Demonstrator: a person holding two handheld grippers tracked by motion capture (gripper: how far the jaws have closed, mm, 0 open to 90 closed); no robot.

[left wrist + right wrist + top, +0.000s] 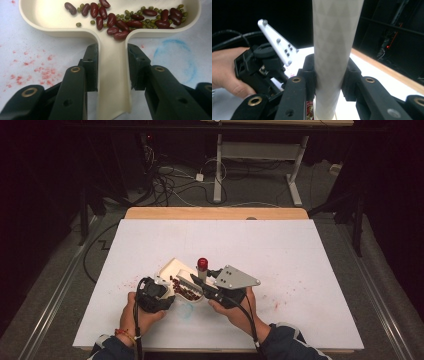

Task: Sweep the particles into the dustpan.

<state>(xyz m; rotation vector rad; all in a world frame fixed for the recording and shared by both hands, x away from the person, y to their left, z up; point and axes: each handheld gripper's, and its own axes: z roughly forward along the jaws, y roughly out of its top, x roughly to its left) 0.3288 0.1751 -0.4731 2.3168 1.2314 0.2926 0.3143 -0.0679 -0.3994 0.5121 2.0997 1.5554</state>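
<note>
A white-covered table (300,250) with a wooden far edge. A cream dish (172,268) of beans (184,290) rests near its front edge, among red stains (280,301).

Black hand-held gripper (112,67) jaws, brass rivets, dark blue sleeves (285,342), orange wristband (125,335)

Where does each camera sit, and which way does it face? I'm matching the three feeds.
High view: above the person's side, looking forward and down on the table; both hands and forearms enter at the bottom.
Left gripper view: on the left gripper, looking down its jaws at the tray of beans.
Right gripper view: on the right gripper, looking nearly level past a white tube; the other hand shows.
Shared: tray and beans, in the high and left gripper views.
</note>
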